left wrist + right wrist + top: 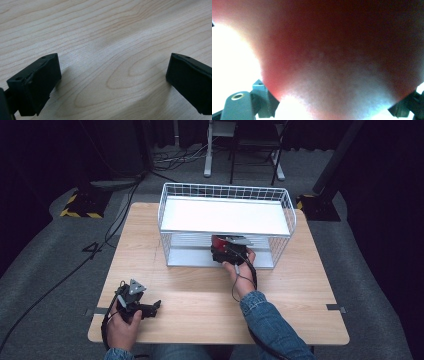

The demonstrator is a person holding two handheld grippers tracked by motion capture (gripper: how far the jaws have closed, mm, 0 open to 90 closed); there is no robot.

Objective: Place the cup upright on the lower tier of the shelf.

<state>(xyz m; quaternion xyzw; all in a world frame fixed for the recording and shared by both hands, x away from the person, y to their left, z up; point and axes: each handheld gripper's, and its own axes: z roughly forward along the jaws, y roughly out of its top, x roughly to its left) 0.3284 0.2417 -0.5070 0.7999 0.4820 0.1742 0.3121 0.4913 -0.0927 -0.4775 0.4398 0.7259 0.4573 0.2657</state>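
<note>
While the high view lays out the whole scene, the two gripper views each give a close look at one claw. From above, the right claw [223,251] reaches into the lower tier of a white wire rack [226,195] that stands at the far middle of the wooden counter [200,295], and a red object [218,241] sits at its tip, just under the rack's white upper shelf [225,216], which cuts off the red object's far part. The right gripper view presses so close that the red object [332,50] is a blur of red fading to a pale sheen, with the two jaw tips showing at the lower corners on either side of it; the right claw [329,105] looks to be pinching it, though where jaw meets surface is hard to make out, and its shape cannot be told from any view. The left claw [150,309] lies at the near left part of the counter, held in the person's left hand [122,320], well apart from the rack. The left gripper view shows what the high view is too small to settle: the left claw [113,82] is spread wide, with bare wood grain [105,37] between the jaws and nothing held.
</note>
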